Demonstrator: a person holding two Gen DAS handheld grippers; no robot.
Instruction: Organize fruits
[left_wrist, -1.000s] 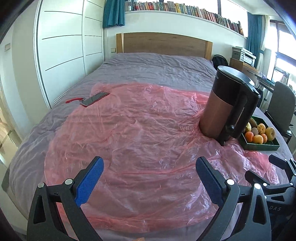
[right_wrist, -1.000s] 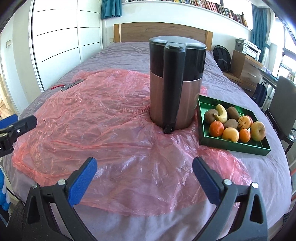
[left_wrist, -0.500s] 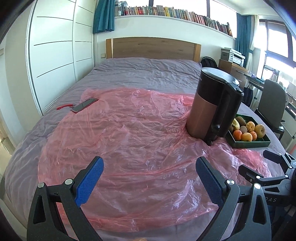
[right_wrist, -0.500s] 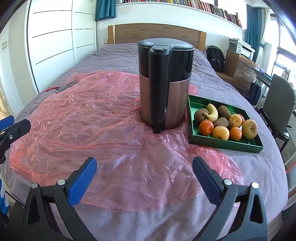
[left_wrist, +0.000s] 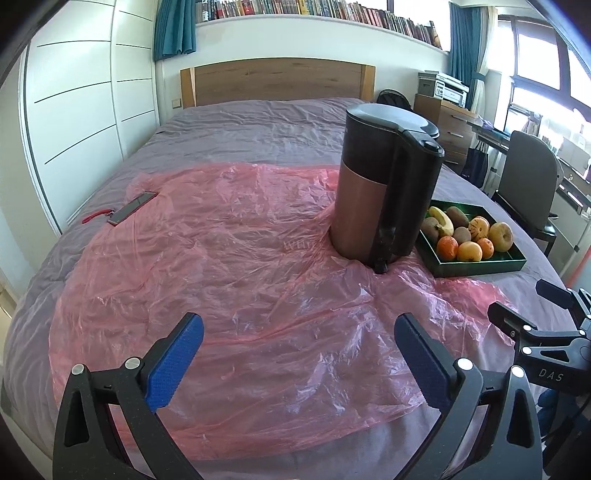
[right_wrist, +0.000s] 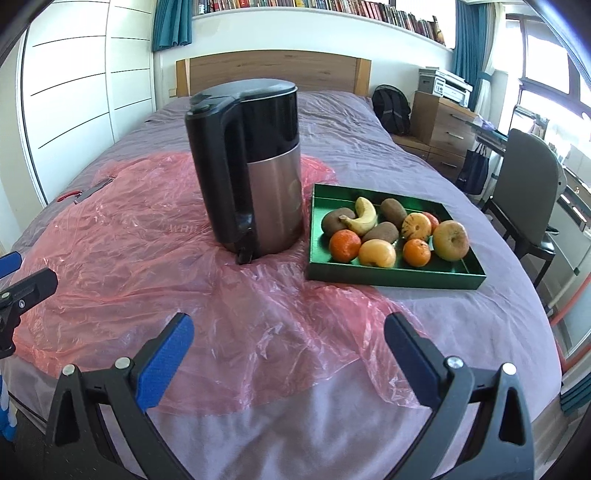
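Both claws have swung rightward over the past second, so the green tray of fruits now sits nearer the centre of the right wrist view instead of at its right edge. The right claw hangs wide open and empty above the pink plastic sheet on the bed. The left claw is likewise spread, holding nothing. The kettle stands just left of the tray. I'd judge the right claw is lining up on the fruit; nothing is picked yet.

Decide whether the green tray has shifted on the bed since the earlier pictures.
No. In the right wrist view the green tray sits just right of the kettle, at the pink plastic sheet's edge, as before; only the cameras moved.
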